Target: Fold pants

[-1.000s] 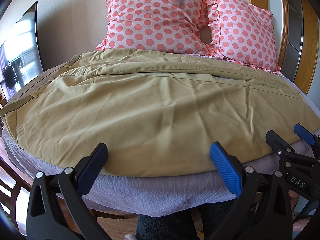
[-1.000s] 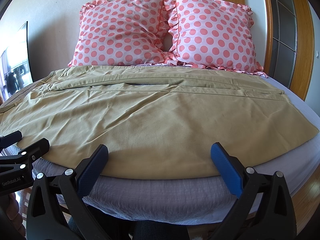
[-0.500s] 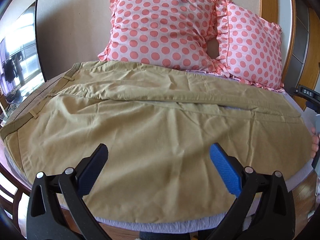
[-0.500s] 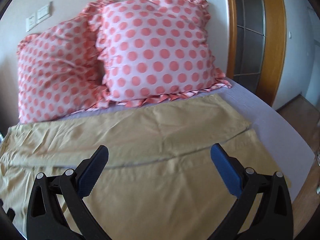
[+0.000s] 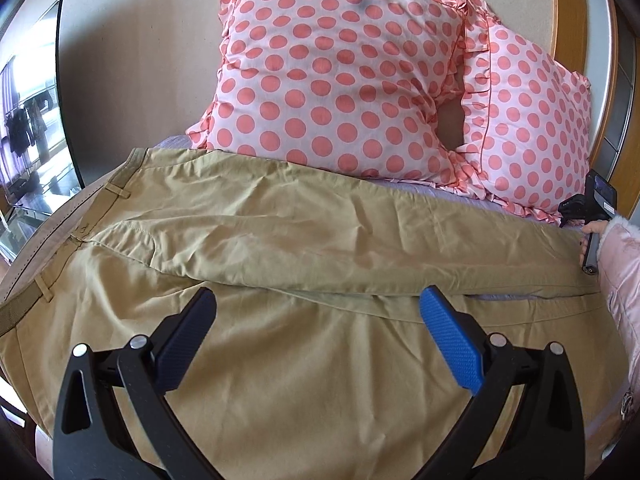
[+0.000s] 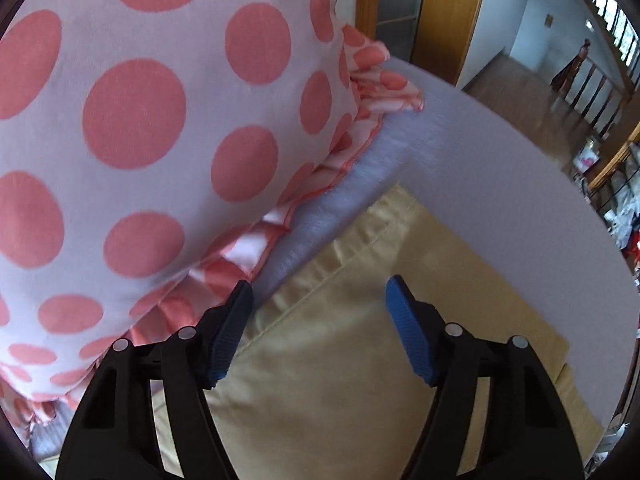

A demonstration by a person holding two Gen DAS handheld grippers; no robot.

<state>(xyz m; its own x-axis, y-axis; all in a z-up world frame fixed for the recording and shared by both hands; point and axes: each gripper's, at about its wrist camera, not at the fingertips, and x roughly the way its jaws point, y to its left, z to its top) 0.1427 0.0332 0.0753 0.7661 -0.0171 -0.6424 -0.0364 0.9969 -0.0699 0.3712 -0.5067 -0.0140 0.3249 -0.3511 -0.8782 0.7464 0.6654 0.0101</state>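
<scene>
Khaki pants (image 5: pixel 304 240) lie spread sideways across the bed, waistband (image 5: pixel 44 248) at the left, both legs running right. My left gripper (image 5: pixel 316 316) is open and empty, hovering over the near leg close to the crotch. My right gripper (image 6: pixel 320 296) is open and empty, low over the far leg's cuff corner (image 6: pixel 392 216) next to a pillow. In the left wrist view the right gripper's body and the hand on it (image 5: pixel 592 216) show at the far right edge, its fingers out of sight.
Two pink polka-dot pillows (image 5: pixel 344 80) (image 5: pixel 528 128) stand against the wall behind the pants; one (image 6: pixel 160 128) is just left of my right gripper. The lilac bed sheet (image 6: pixel 480 168) runs to the bed's right edge. A TV (image 5: pixel 32 120) is at the left.
Both grippers moved forward over the bed. My left one advanced from the near hem toward the crotch. My right one swung right and dropped to the far leg's cuff beside the pillow, narrowing slightly.
</scene>
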